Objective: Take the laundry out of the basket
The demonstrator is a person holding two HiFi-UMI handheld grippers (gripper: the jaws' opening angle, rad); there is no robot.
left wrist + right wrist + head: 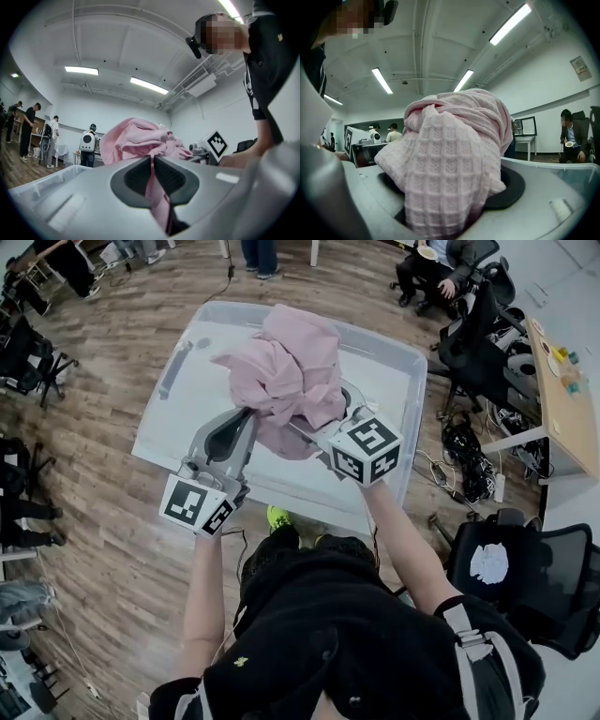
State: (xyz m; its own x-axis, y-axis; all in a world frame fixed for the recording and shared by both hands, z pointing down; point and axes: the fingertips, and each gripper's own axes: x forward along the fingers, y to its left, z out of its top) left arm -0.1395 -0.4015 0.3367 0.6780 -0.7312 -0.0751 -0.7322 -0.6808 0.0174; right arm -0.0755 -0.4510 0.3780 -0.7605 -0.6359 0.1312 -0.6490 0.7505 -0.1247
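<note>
Above translucent basket (405, 360): pink waffle-knit cloth (292, 371) clamped, left gripper (248, 418), right gripper (319, 427).

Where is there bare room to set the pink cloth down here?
Bare wood floor lies left of the basket, up to the chairs at the edge. The basket's bottom left of the pink cloth is bare too. Right of the basket is crowded: cables, office chair, desk.

1. Left gripper (153, 158): jaws closed together on a thin fold of cloth.
2. Pink laundry (136, 138): bunched above the jaws, one strip pinched between them.
3. Right gripper (200, 151): right of the laundry, marker cube showing.
4. Basket (37, 182): clear rim, lower left.
5. Standing people (89, 145): far left background.
</note>
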